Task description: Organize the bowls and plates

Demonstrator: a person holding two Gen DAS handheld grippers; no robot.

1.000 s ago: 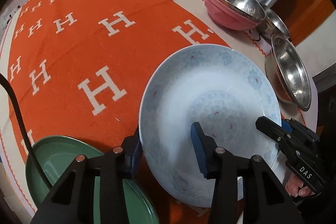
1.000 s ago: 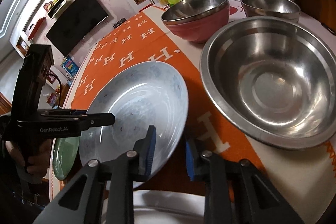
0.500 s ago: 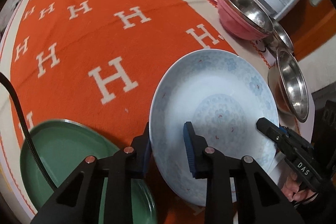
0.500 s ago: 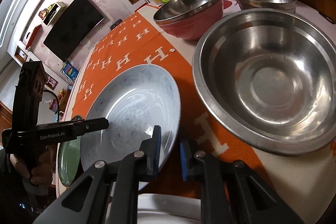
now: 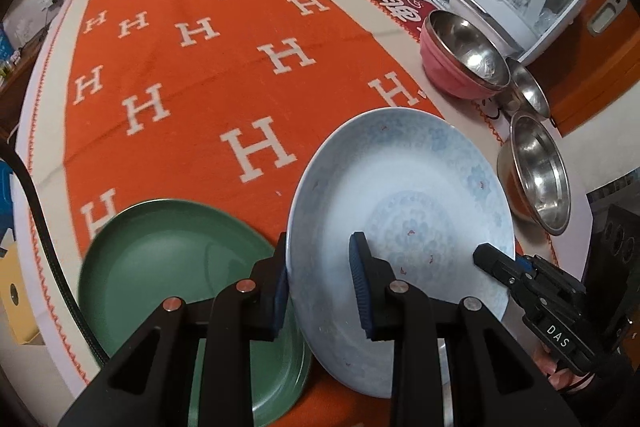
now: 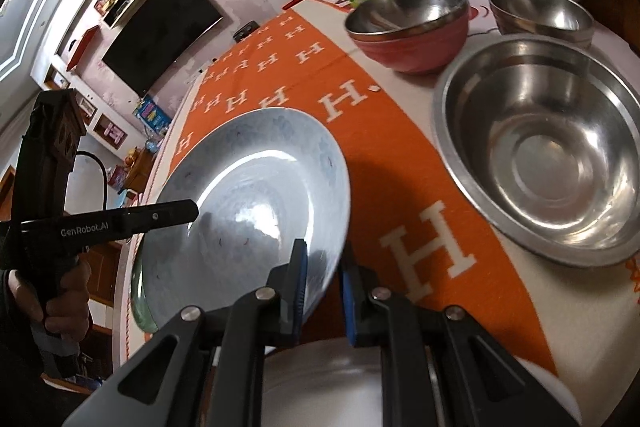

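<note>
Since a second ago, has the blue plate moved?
Yes. The blue plate, clamped by both grippers, has lifted and tilted, its left rim now overlapping the green plate on the orange cloth.

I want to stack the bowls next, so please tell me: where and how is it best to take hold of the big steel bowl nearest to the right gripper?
Probably by the rim. The big steel bowl stands upright and open, and its thin rolled edge is bare on the near side. Come from above at that near edge, one finger inside, one outside. The pink bowl stands close behind, so the far side looks tighter.
</note>
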